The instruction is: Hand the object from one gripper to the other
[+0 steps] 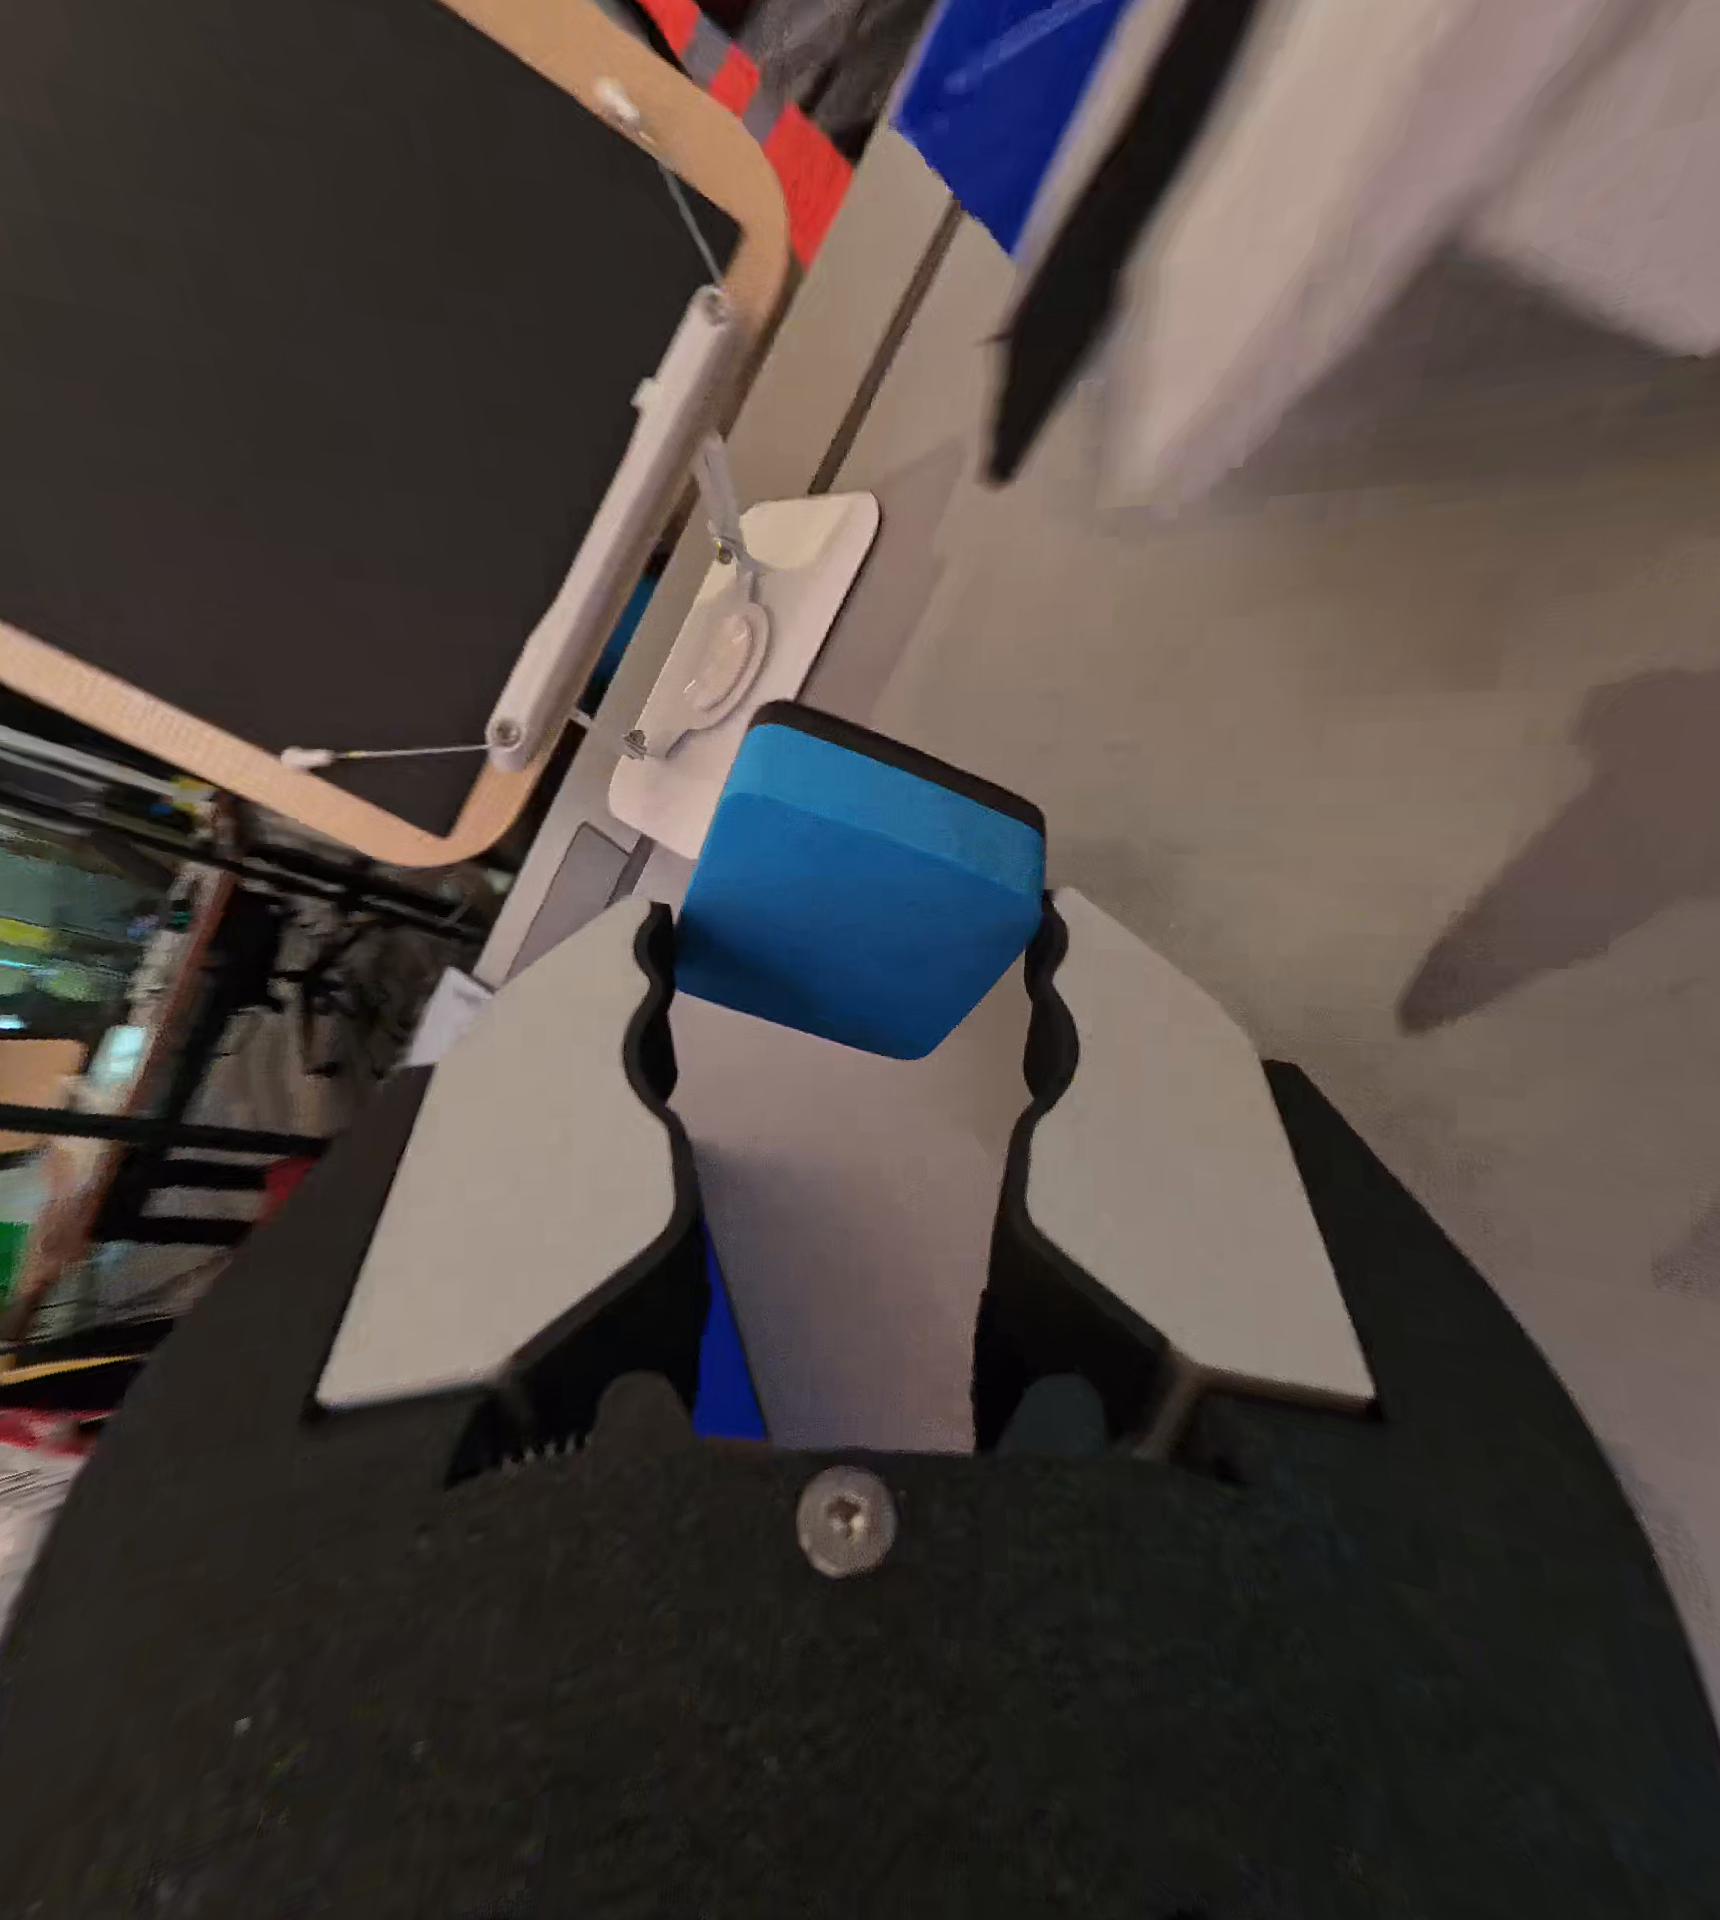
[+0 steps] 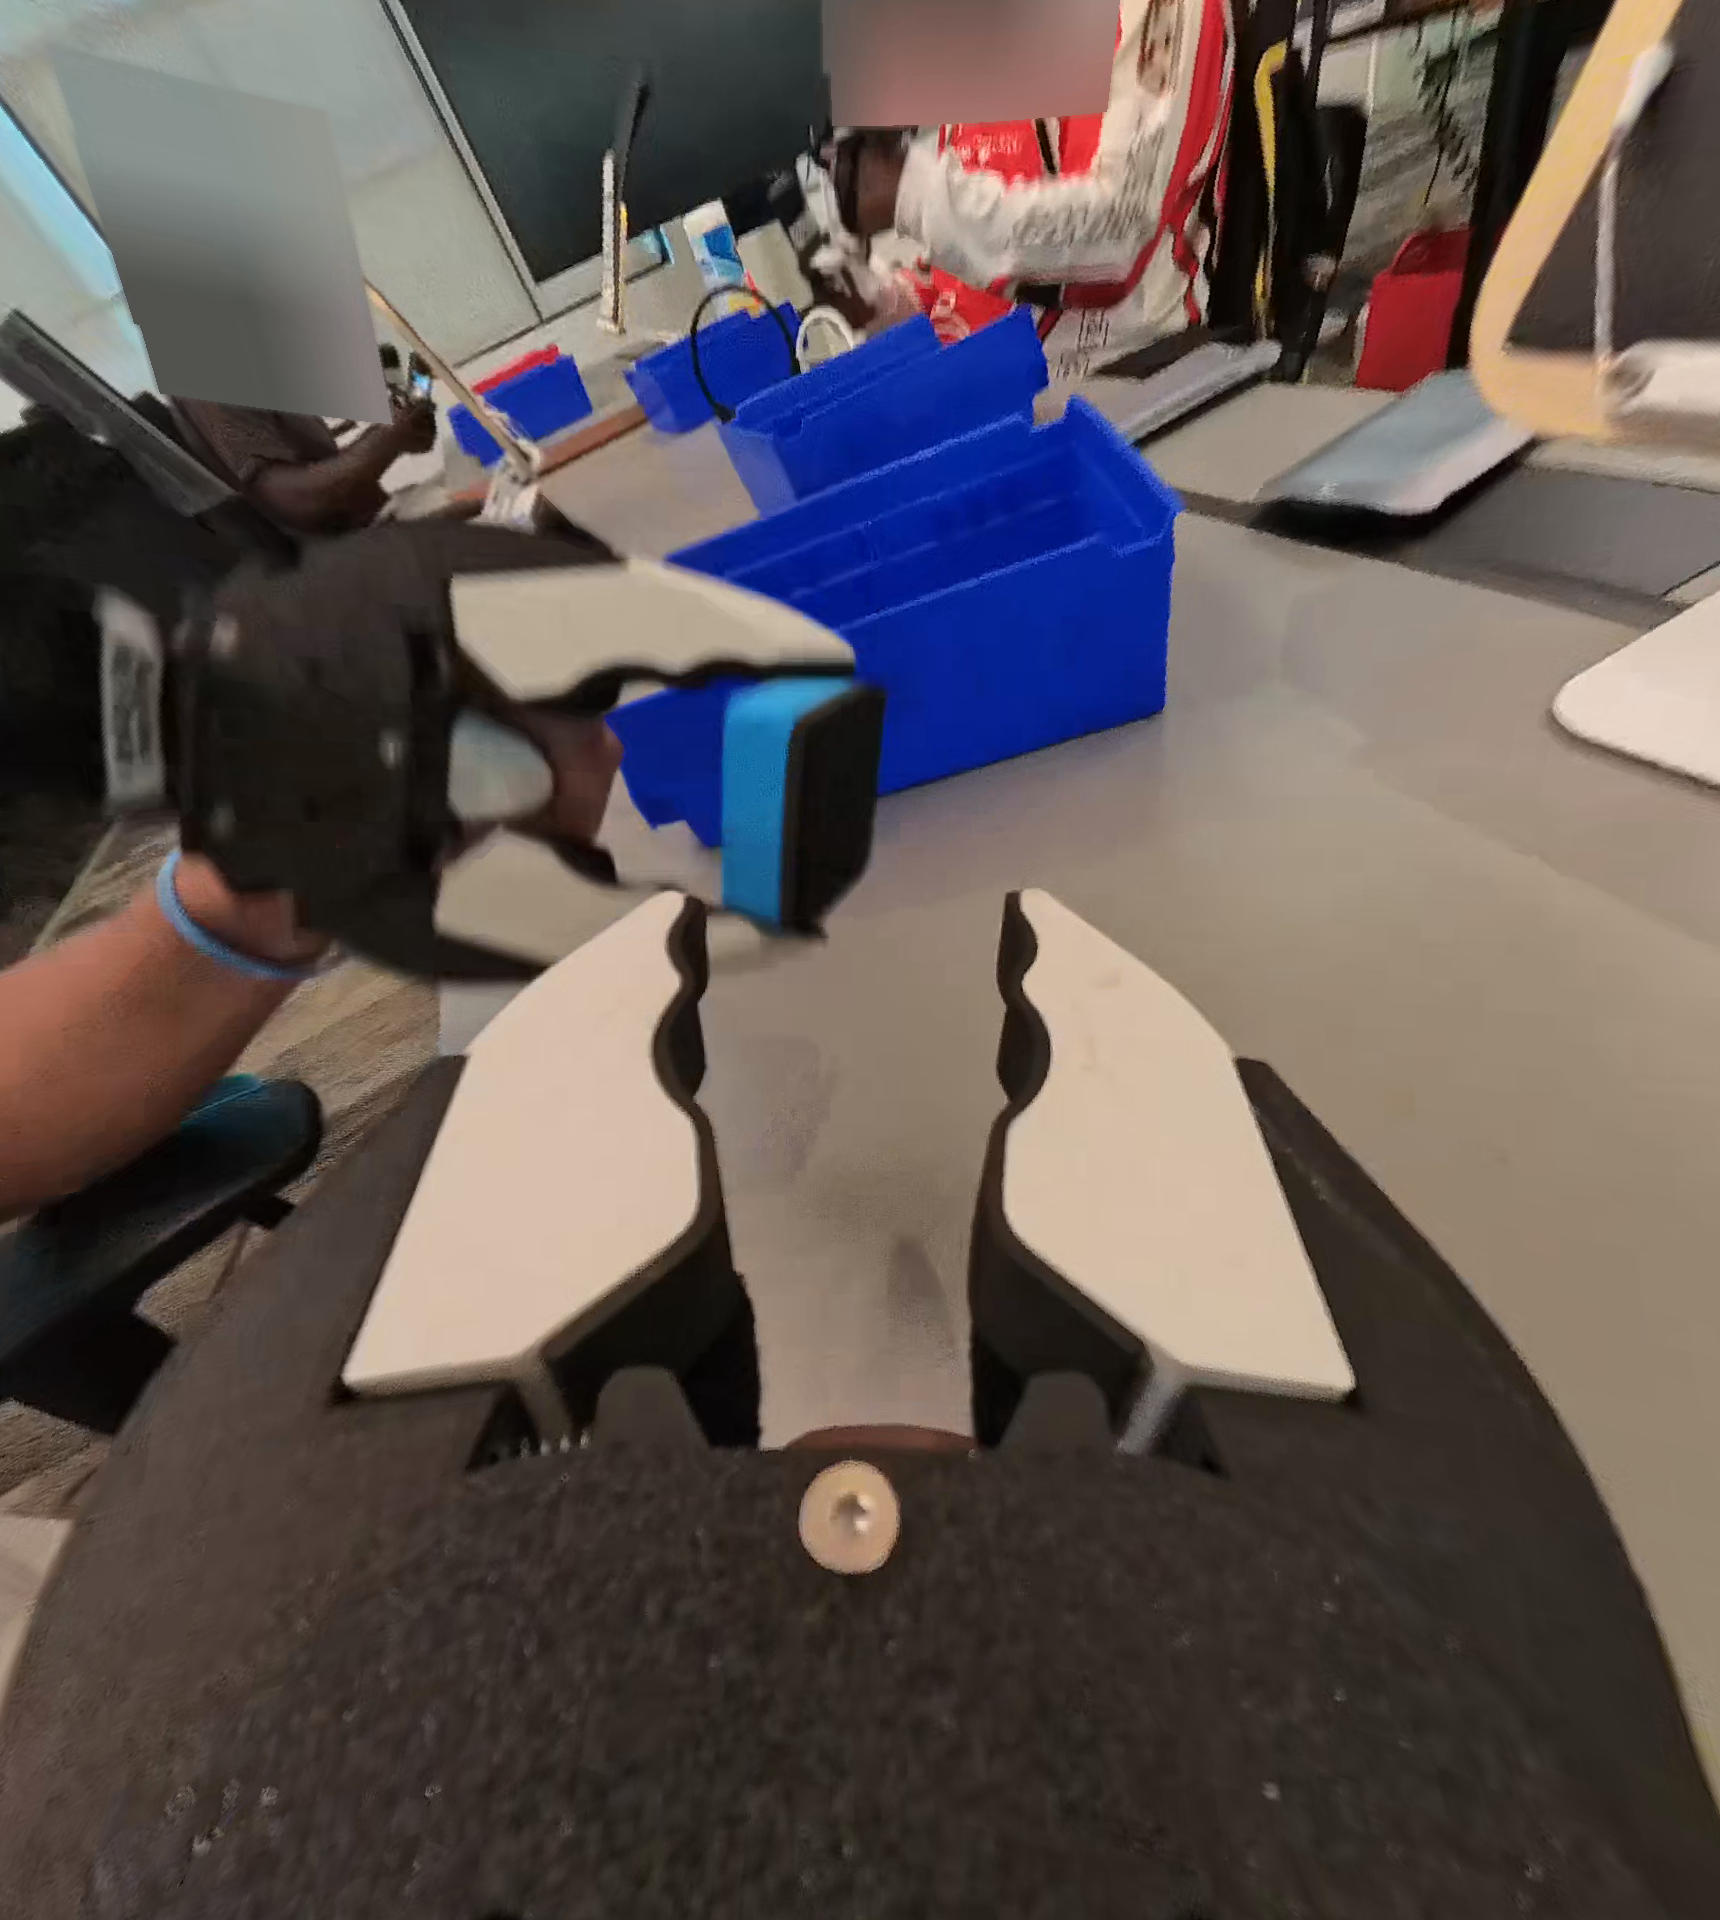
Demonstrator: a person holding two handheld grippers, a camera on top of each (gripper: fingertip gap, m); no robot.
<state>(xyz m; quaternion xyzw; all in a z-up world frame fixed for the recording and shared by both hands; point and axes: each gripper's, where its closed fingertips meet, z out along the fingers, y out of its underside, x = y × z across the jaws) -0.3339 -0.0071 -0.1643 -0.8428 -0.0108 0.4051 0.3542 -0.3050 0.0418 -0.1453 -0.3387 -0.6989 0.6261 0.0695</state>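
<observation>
The object is a blue foam eraser block [image 1: 861, 894] with a black felt face. My left gripper [image 1: 851, 925] is shut on it, with both fingertips pressing its sides. In the right wrist view the left gripper [image 2: 731, 790] reaches in from the left and holds the block [image 2: 799, 805] upright above the grey table [image 2: 1355, 935]. My right gripper [image 2: 851, 925] is open and empty, its left fingertip just below and in front of the block. A blurred white and black shape at the upper right of the left wrist view may be the right gripper.
An open blue plastic bin [image 2: 960, 592] stands on the table behind the block, with more blue bins [image 2: 721, 364] farther back. A monitor with a white stand base [image 1: 762, 644] is at the left. People sit at the far side. A black chair armrest [image 2: 108, 1226] is at the lower left. Across from one pair of fingers to the other is roughly 7 cm.
</observation>
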